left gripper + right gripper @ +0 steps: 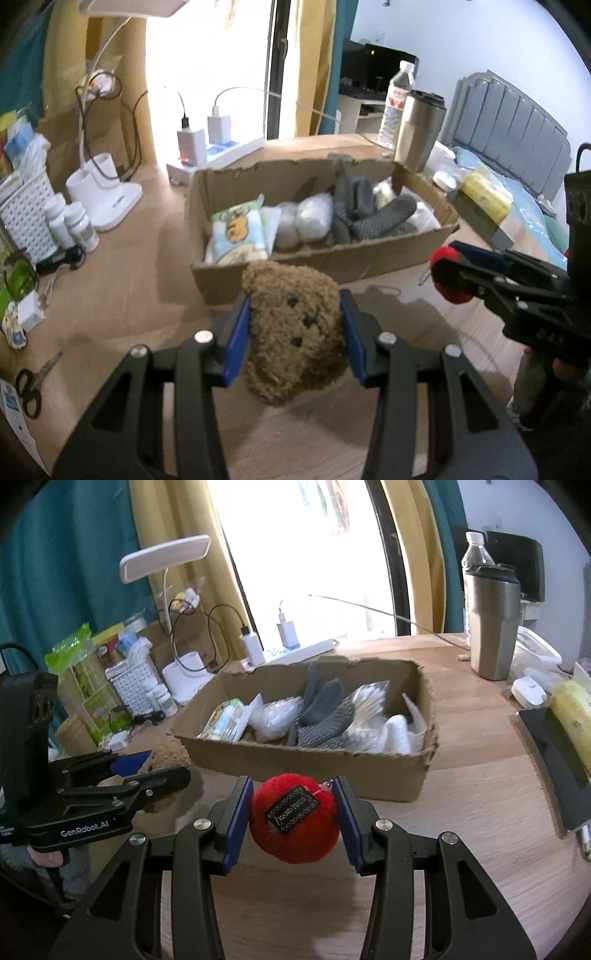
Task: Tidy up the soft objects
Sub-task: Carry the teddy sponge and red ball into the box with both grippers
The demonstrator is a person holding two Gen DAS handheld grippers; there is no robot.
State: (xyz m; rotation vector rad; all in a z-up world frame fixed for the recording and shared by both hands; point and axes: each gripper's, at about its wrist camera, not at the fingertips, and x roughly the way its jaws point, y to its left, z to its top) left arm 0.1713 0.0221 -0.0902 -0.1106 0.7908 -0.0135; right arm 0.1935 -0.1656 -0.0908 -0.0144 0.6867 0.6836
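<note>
My left gripper point(294, 332) is shut on a brown plush bear head point(295, 332) and holds it above the wooden table, just in front of the cardboard box point(295, 264). My right gripper point(293, 816) is shut on a red plush ball point(293, 818) with a black label, also in front of the box point(332, 775). The box holds grey gloves point(369, 218), plastic bags point(310, 218), a tissue pack point(240, 232) and cotton swabs point(369, 701). The right gripper shows at the right of the left wrist view point(454, 275); the left gripper shows at the left of the right wrist view point(147, 768).
A steel tumbler point(493, 624) and water bottle point(476, 550) stand behind the box on the right. A power strip with chargers point(295, 648), a white lamp point(166, 557), a white basket point(26, 210), pill bottles point(70, 225) and scissors point(33, 384) are at the left. A tablet point(557, 760) lies right.
</note>
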